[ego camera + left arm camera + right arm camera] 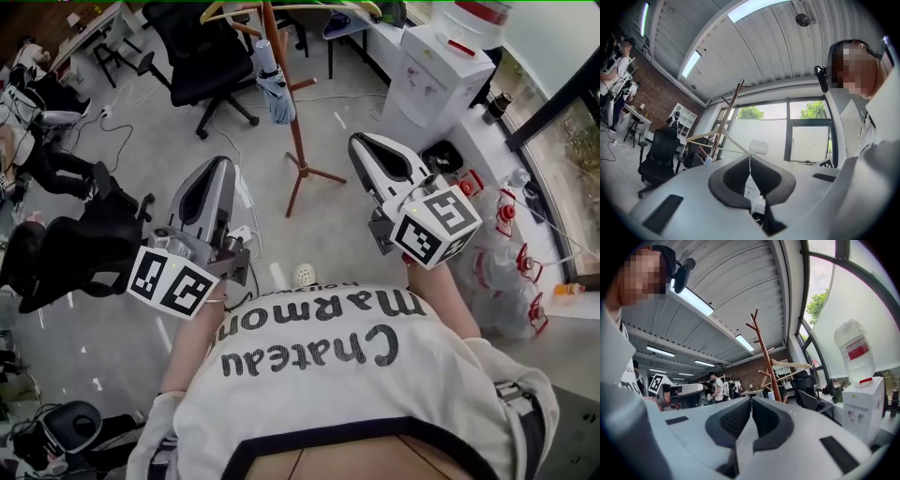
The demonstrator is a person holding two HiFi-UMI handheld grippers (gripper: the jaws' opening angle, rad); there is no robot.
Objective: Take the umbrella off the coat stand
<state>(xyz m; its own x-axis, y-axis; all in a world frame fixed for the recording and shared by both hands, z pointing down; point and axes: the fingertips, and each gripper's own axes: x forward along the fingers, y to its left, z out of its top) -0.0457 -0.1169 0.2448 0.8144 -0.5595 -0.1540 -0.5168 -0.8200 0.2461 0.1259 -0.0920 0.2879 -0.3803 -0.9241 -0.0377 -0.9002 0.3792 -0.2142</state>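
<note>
Both claws are pressed together and empty. The left claw [221, 165] and the right claw [362, 142] point toward the far coat stand [296, 122]. The folded umbrella [275, 86] hangs upright on the pole's left side, well apart from either claw, beyond and between them. The left claw seems marginally nearer.

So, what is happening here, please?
A person holds a gripper in each hand and faces a wooden coat stand. A folded umbrella hangs on it, not yet touched. The left gripper and the right gripper are both shut, empty and well apart from the stand.
</note>
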